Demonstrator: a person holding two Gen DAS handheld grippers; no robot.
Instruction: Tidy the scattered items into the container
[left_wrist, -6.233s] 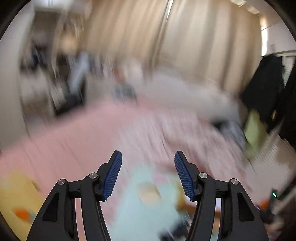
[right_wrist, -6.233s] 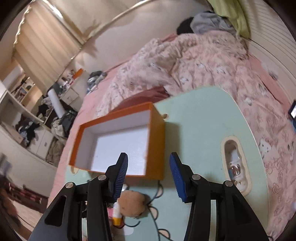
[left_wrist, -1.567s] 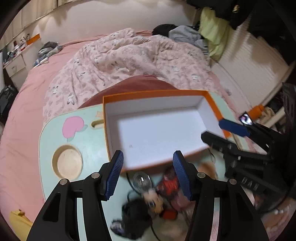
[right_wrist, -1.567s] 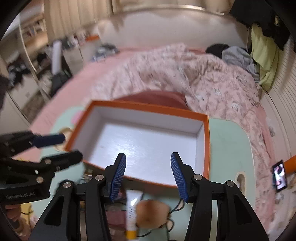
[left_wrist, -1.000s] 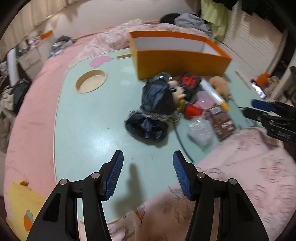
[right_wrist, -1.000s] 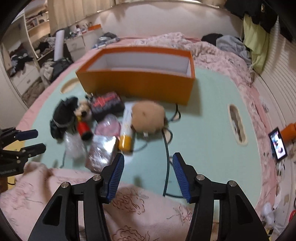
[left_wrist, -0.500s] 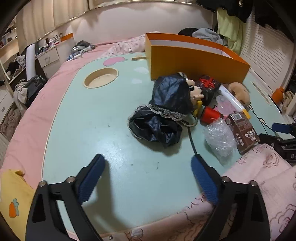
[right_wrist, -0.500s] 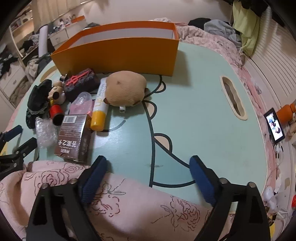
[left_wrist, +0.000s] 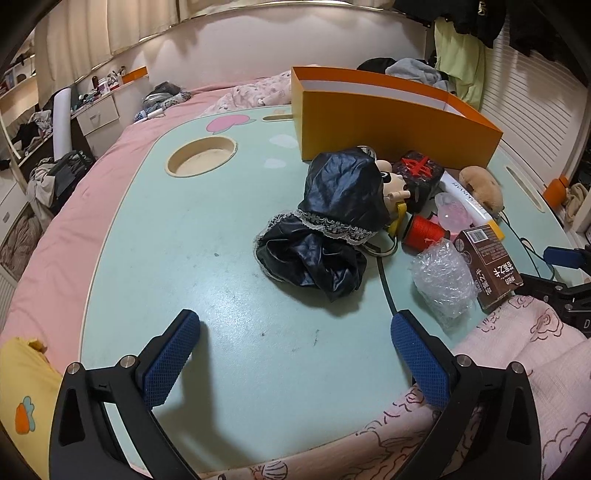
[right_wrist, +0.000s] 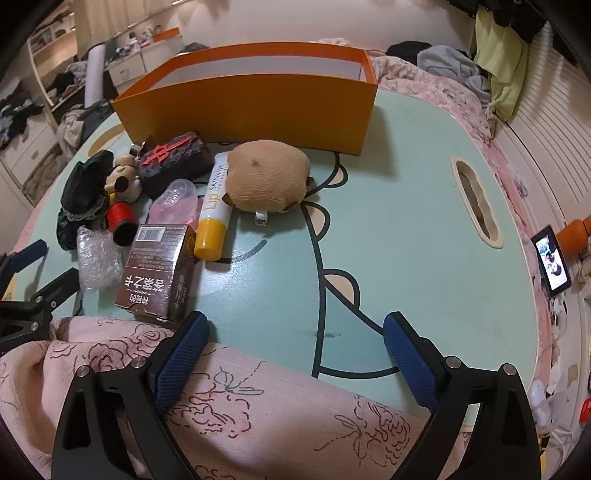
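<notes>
An open orange box (right_wrist: 258, 92) stands at the far side of the mint table (right_wrist: 406, 240); it also shows in the left wrist view (left_wrist: 388, 114). In front of it lie a tan plush (right_wrist: 267, 181), a lip tube (right_wrist: 214, 210), a brown carton (right_wrist: 159, 269), a bubble-wrap wad (left_wrist: 441, 277), a red thread spool (left_wrist: 423, 230), a dark pouch with red mark (left_wrist: 419, 175) and a doll in black cloth (left_wrist: 332, 221). My left gripper (left_wrist: 295, 328) is wide open, empty, low near the doll. My right gripper (right_wrist: 295, 328) is wide open, empty, near the carton.
A pink floral blanket (right_wrist: 240, 417) covers the table's near edge. A round recess (left_wrist: 201, 157) and a slot (right_wrist: 476, 203) are cut in the tabletop. A phone (right_wrist: 550, 266) stands off the right side. A bed and cluttered shelves lie beyond.
Both grippers dropped from above the box to low at the table's near edge, and their jaws opened much wider. In the last half second little moved.
</notes>
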